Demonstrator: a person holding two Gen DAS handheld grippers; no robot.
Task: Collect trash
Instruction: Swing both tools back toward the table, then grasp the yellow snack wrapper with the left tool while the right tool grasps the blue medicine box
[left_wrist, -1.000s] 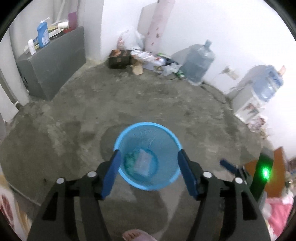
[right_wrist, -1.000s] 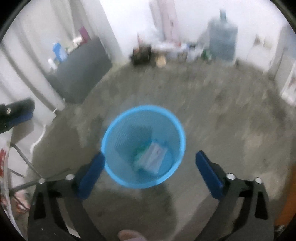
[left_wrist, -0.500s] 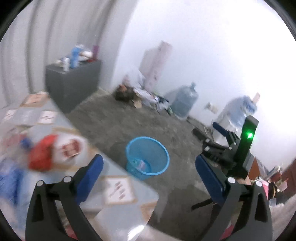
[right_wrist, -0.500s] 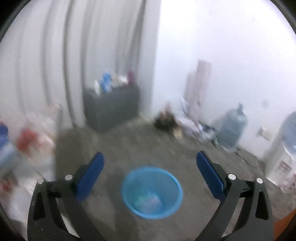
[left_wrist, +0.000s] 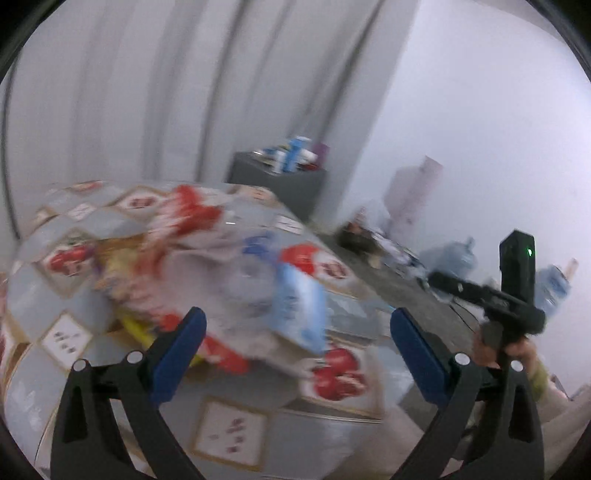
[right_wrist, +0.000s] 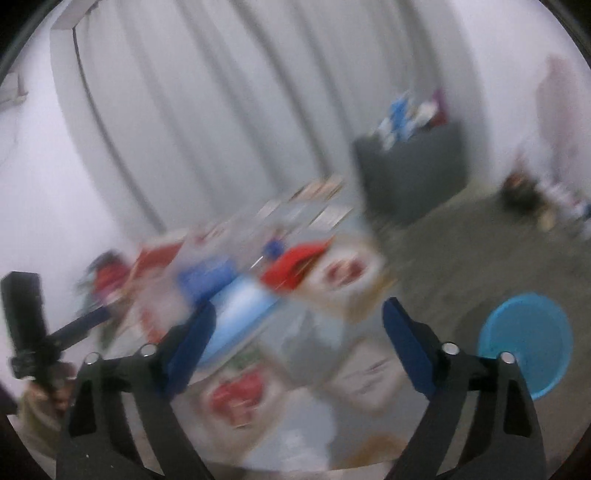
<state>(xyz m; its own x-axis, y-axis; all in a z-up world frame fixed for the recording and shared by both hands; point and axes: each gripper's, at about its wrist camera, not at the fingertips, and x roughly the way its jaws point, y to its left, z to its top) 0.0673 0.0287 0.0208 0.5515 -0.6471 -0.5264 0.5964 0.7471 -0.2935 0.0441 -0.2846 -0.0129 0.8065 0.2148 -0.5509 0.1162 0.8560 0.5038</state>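
Both cameras have swung off the floor and onto the table (left_wrist: 236, 428). A second ago each looked straight down into the blue basket (right_wrist: 524, 336); now it sits on the floor, right of the right gripper (right_wrist: 299, 343). The left gripper (left_wrist: 297, 352) gapes wide and empty over a blurred heap, probably wrappers (left_wrist: 221, 280). The right's jaws have just narrowed slightly, nothing gripped.

Trash pile (left_wrist: 236, 280) on table too blurred to identify.
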